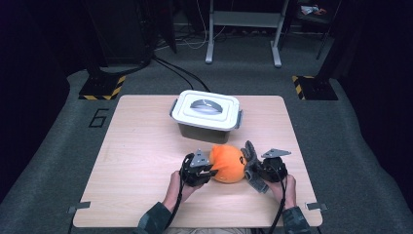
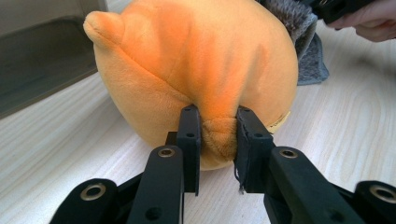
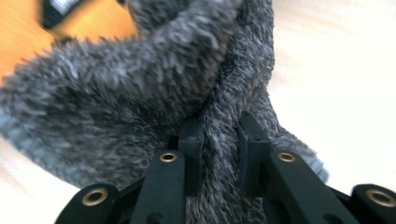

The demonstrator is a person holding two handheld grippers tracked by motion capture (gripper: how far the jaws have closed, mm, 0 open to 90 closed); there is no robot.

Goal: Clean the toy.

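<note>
Near the table's [image 1: 146,146] front edge, left gripper [image 2: 217,135] jaws pinch the orange plush toy [image 2: 205,70]; right gripper [image 3: 218,140] jaws clamp its grey fuzzy part [image 3: 140,93], evidently steadying it from both sides.

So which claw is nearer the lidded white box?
Left. The left claw pinches the orange plush just below the box; the right claw grips grey fur farther right.

the high view looks forward and down on your table [image 1: 146,146] from above. each gripper view sits close behind its jaws; both share the orange plush toy [image 2: 201,70] with it.
</note>
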